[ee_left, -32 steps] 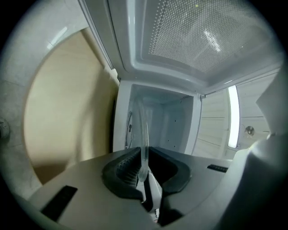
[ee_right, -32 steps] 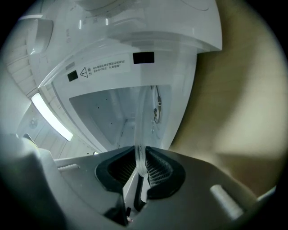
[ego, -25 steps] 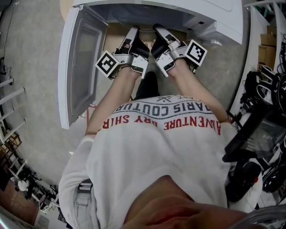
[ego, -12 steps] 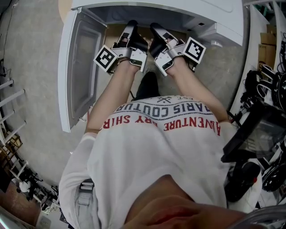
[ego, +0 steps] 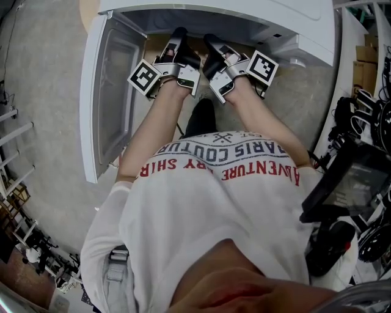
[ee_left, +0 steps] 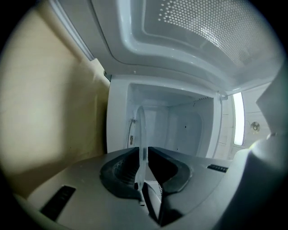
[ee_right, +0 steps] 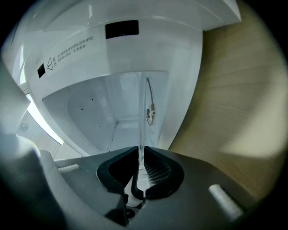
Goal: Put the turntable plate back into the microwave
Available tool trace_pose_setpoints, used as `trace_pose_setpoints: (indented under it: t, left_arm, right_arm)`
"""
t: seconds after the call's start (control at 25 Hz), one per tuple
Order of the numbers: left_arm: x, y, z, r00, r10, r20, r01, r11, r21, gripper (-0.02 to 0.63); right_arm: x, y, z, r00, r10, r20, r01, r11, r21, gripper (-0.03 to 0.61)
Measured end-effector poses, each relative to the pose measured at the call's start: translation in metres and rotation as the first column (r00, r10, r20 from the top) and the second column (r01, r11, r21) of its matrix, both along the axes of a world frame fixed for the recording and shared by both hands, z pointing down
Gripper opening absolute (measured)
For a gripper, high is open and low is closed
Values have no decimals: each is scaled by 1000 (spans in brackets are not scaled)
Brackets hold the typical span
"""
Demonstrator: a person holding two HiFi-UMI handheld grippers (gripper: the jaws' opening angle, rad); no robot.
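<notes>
Since a second back, both tongs have edged toward the top of the head view, deeper into the microwave [ego: 287,18] mouth; insertion looks under way, plate not yet seated. Far left, white door [ego: 113,92] hangs open, smooth window panel. Next, left tongs [ego: 178,40] clenched on the turntable plate [ee_left: 141,128]: clear glass, thin rim seen edge-on before the glossy white cavity [ee_left: 180,123]. Further right, right tongs [ego: 212,44] pinch its opposite rim likewise.
</notes>
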State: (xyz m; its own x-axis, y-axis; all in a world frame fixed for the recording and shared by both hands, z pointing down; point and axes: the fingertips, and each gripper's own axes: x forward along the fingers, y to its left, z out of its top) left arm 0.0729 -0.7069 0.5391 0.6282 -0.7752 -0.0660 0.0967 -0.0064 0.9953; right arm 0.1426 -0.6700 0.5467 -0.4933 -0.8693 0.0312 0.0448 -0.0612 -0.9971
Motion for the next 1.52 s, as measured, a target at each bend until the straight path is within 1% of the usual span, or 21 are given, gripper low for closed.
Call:
trace_pose_setpoints:
  t: [0.2, 0.36, 0.6, 0.72, 0.96, 1.24, 1.44, 1.52]
  left_arm:
    - [-4, 9, 0, 1000, 7, 18, -7, 1000, -1, 48]
    - [-1, 21, -1, 999, 35, 30, -36, 999, 20, 48]
    - [4, 20, 4, 994, 92, 59, -93, 995, 21, 46]
    - [8, 18, 7, 991, 114, 73, -115, 993, 2, 43]
    - [10, 16, 8, 990, 115, 82, -116, 993, 8, 40]
    - [9, 15, 7, 990, 108, 93, -113, 993, 42, 37]
    - [8, 15, 6, 991, 107, 80, -110, 994, 25, 37]
    - [7, 15, 4, 992, 100, 78, -103, 994, 29, 37]
  right_arm:
    - [-2, 1, 5, 1000, 10, 7, -9, 1000, -23, 35]
    - [0, -5, 3, 999, 32, 8, -32, 999, -27, 35]
    - [-5, -6, 2, 1000, 15, -4, -15, 999, -33, 35]
    - [-8, -5, 1, 1000, 3, -6, -3, 1000, -24, 35]
    - [-9, -3, 1, 1000, -16, -2, 16, 1000, -23, 37]
    - [-12, 2, -2, 999, -32, 32, 33, 999, -12, 37]
    - [-13, 6, 2, 999, -44, 20, 45, 999, -21, 35]
    - [-14, 5, 3, 999, -50, 15, 50, 999, -21, 20]
